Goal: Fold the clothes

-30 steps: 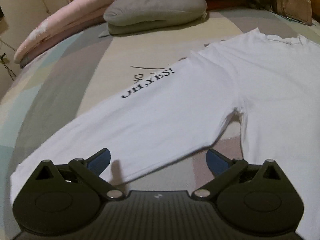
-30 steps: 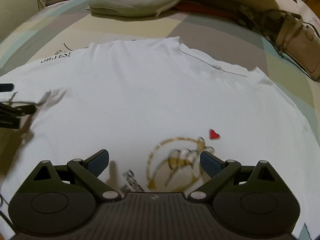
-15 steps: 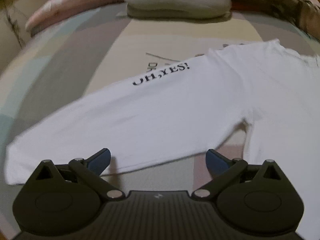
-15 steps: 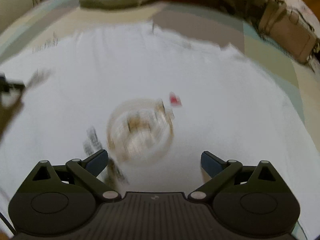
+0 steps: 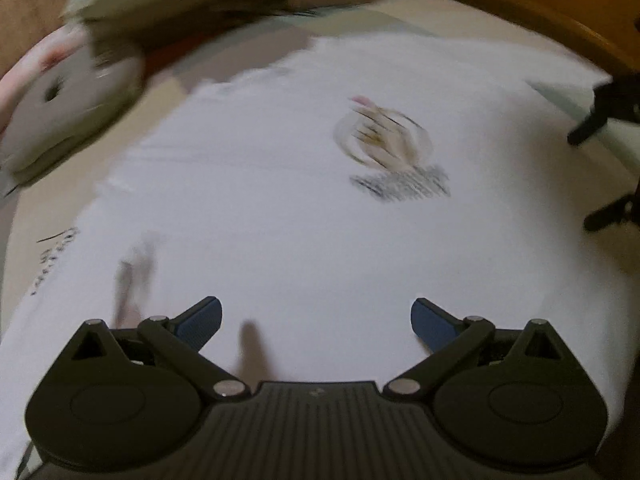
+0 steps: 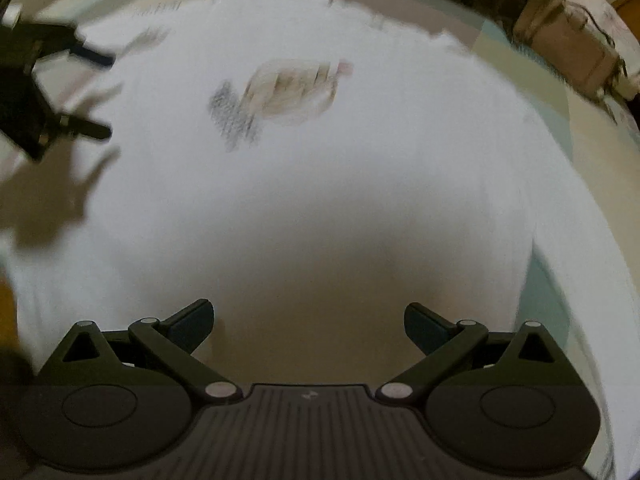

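You are holding your left tool (image 5: 316,322) over the white shirt (image 5: 304,240), its blue-padded fingers (image 5: 202,320) spread wide with nothing between them. The shirt is lying spread flat on the bed (image 5: 248,46), front side up, and it is filling most of both views. Its round printed graphic (image 5: 384,140), with a block of dark lettering just below it, is sitting ahead of your left tool and a little to the right; motion blur is smearing the print so the words cannot be read. Your right tool (image 6: 308,322) is also hovering above the shirt (image 6: 360,184) with its jaws gaping wide and empty, and its shadow is falling on the fabric just in front of it. Each tool is showing at the edge of the other's view: the right tool at the far right of the left wrist view, the left tool at the upper left of the right wrist view. A grey cushion (image 5: 68,108) is resting on the bed beyond the shirt's collar end, and a beige bag (image 6: 568,48) is lying near the shirt's far right side.
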Motion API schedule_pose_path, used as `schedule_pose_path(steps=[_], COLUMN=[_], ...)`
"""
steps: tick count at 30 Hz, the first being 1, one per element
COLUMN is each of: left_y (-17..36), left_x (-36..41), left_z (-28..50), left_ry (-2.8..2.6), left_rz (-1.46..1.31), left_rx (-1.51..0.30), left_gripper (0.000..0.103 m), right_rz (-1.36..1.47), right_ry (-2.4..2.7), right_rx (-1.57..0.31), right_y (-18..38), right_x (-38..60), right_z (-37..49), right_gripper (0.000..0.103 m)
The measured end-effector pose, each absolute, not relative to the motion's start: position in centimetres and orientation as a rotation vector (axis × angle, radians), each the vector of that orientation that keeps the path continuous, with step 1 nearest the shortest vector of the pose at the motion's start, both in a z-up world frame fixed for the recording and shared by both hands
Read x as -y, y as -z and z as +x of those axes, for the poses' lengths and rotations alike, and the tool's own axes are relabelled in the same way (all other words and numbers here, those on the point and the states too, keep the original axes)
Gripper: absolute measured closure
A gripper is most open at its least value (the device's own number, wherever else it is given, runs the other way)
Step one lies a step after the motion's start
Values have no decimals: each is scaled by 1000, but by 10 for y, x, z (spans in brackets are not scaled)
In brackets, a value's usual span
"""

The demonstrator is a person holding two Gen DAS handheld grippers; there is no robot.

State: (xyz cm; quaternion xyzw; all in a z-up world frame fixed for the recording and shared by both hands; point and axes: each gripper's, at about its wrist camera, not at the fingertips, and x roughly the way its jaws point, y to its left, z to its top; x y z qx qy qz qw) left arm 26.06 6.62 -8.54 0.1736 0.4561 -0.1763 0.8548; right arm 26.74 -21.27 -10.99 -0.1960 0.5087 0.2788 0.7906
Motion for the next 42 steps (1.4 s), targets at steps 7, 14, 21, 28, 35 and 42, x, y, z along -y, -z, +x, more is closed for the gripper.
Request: schedule_pose_path(steps=[7, 14, 21, 28, 35, 42], left_y=[98, 86, 100, 94, 71, 90], left_x=[-77, -77, -69, -105, -83, -52], left_z=[198, 172, 159, 147, 203, 259], left_ry=[423, 542, 599, 469, 425, 333], left_rz=[349, 417, 489, 469, 347, 216], left_rx=[-1094, -1039, -1008, -1166, -1016, -956], left_gripper=[2, 3, 1, 3, 3, 3], right_rz=[-405, -492, -567, -674, -596, -392], right_ry=[-511, -606, -847, -843, -823, -666], right_rx=[-1204, -1113, -949, -1036, -961, -925], right_y=[119, 98, 107, 123, 95, 109], right_x=[242, 209, 156, 194, 174, 162], right_z=[198, 176, 177, 167, 193, 251], right_gripper=[0, 0, 0, 0, 0, 0])
